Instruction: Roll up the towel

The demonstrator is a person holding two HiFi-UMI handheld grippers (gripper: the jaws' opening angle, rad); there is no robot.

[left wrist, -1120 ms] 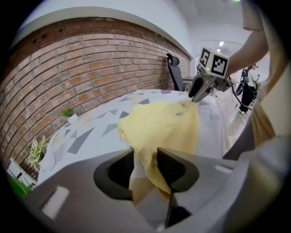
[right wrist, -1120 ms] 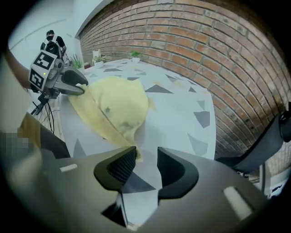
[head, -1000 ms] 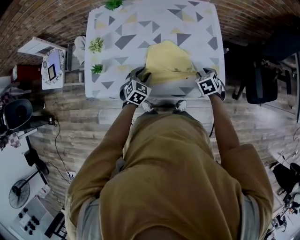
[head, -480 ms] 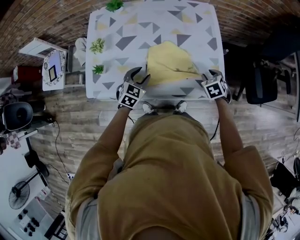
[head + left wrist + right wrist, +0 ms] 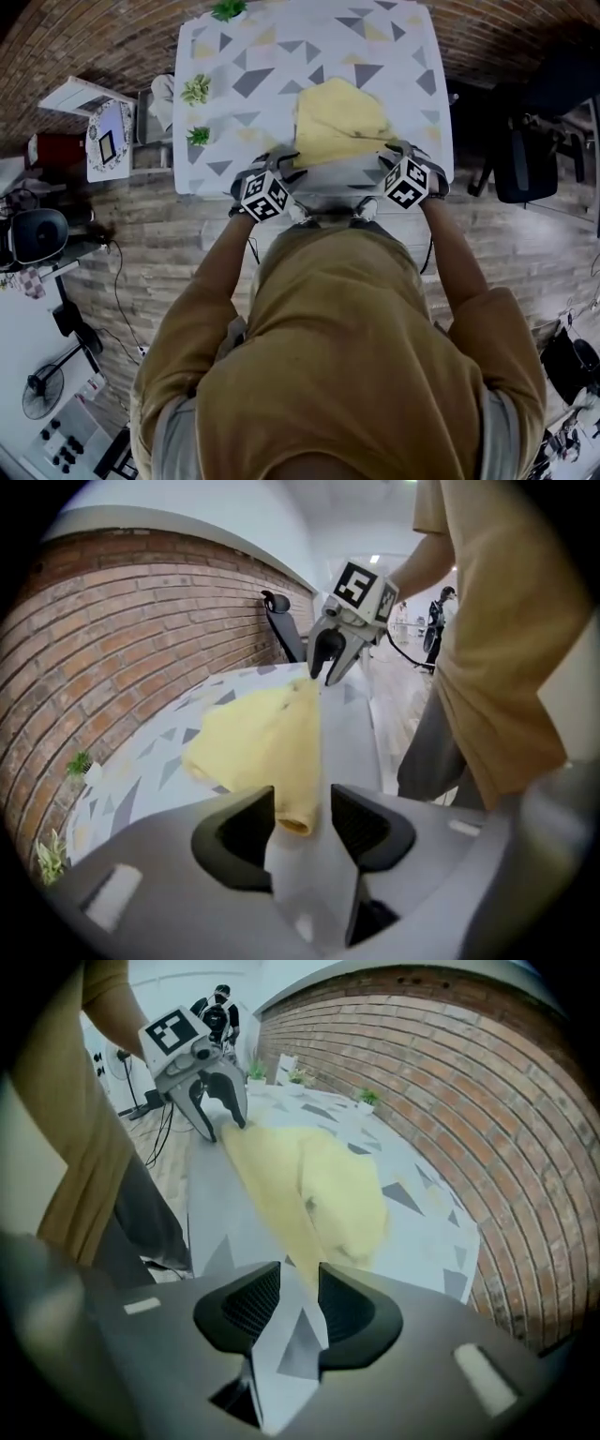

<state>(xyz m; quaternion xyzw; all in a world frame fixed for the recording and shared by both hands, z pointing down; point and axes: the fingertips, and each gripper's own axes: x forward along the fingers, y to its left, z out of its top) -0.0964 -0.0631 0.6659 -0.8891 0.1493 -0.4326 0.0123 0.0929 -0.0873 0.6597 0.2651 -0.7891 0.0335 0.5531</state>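
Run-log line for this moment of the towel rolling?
towel: yellow, on table | left hand-held gripper: jaws just opened, towel edge between | right hand-held gripper: shut on towel edge

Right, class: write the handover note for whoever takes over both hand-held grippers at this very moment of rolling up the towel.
Left hand-held gripper: the jaws have just been opening. The near-left corner of the towel sits between them, unclamped.
Right hand-held gripper: shut on the near-right corner.
Towel: rumpled on the patterned table, with its near edge stretched between the grippers at the table's near side.
Done: both near corners reached; no roll visible yet.
Left: regrip on the left, then probably roll away from you.
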